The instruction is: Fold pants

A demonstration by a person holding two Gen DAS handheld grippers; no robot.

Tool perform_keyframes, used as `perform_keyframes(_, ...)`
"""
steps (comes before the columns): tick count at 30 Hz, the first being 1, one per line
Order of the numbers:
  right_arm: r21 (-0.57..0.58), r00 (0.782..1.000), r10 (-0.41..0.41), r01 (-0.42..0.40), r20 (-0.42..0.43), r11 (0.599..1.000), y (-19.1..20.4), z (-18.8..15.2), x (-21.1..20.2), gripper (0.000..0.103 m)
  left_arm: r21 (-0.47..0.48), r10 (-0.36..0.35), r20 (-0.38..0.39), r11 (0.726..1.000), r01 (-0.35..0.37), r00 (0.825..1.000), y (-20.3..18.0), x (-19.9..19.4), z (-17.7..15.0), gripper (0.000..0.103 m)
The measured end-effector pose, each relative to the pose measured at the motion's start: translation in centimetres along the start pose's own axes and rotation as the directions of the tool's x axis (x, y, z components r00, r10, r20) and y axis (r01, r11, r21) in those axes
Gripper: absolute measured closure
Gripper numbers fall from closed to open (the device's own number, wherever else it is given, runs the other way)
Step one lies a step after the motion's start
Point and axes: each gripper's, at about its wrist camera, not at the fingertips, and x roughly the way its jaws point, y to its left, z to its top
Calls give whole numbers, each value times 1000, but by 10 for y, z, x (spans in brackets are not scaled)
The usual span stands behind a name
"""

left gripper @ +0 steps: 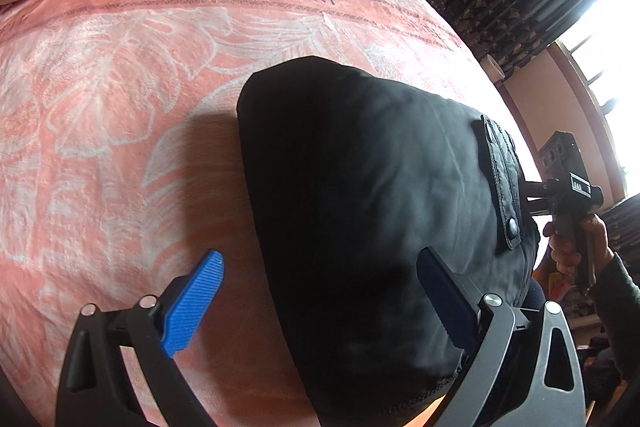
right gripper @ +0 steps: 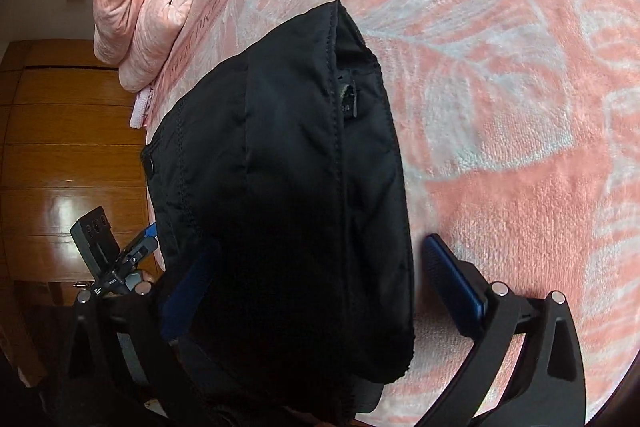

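My pants (left gripper: 372, 195) lie as a thick black bundle on the pink blanket (left gripper: 120, 99), near the edge of the bed, with the snap pocket flap (left gripper: 504, 187) on top at my right side. The bundle looks folded over at least 1 time already, so I judge the job close to done.

My left gripper (left gripper: 320, 291) is spread wide and holds nothing; 1 blue finger (left gripper: 192, 303) sits over bare blanket, the other over the near corner of the cloth. My right gripper (right gripper: 320, 287) is also wide apart, with the bundle's end bulging between its 2 fingers, but I see no pinch on it.

What worries me:
- The fabric is padded and springy, so a fold left unpressed could puff open
- If I close on only the top layer, lifting would peel that layer off and undo the stack
- The bundle sits close to the bed's edge in the right view; a push toward the wooden wardrobe (right gripper: 60, 147) side could slide it off
- The plush blanket could get caught in a low pinch and drag along
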Motion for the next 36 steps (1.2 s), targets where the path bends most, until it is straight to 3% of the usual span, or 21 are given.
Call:
perform_keyframes(3, -7, 996, 79, -80, -30, 997, 5, 1, 7, 2, -5, -20, -4, 1000, 20, 1000, 1, 0, 2, 5)
perform_keyframes(6, -40, 998, 46, -48, -47, 998, 12, 2, 15, 2, -4, -27, -14, 1000, 27, 1000, -1, 2, 3, 5)
perform_keyframes(15, -38, 995, 90, -92, -46, 995, -5, -5, 3, 3, -72, -91, -80, 994, 86, 993, 6, 9, 2, 5)
perform_keyframes(17, -20, 993, 111, -112, -39, 993, -10, -6, 0, 3, -155, -204, -97, 970, 188, 974, 20, 12, 0, 5)
perform_keyframes(20, 4, 990, 138, -138, -36, 990, -15, -8, -5, 3, -345, -403, -75, 868, 356, 912, 55, 24, -3, 5)
perform_keyframes(24, 5, 987, 159, -158, -41, 987, -22, -11, -11, 3, -446, -498, -61, 789, 422, 865, 80, 42, -10, 5)
perform_keyframes(29, 3, 982, 186, -186, -34, 983, -32, -15, -17, 3, -457, -543, -48, 758, 465, 839, 75, 57, -9, 5)
perform_keyframes(31, -2, 981, 189, -190, -32, 982, -30, -16, -15, 2, -440, -594, -54, 736, 515, 803, 63, 61, -7, 5)
perform_keyframes(32, -6, 982, 187, -188, -32, 982, -30, -17, -15, 2, -432, -596, -63, 739, 517, 800, 57, 64, -6, 5)
perform_keyframes(34, -15, 983, 179, -180, -40, 984, -30, -18, -14, 2, -425, -569, -75, 761, 489, 819, 52, 71, -6, 5)
perform_keyframes(36, -7, 981, 188, -188, -44, 982, -30, -17, -14, 3, -444, -564, -68, 756, 481, 823, 55, 75, -7, 5)
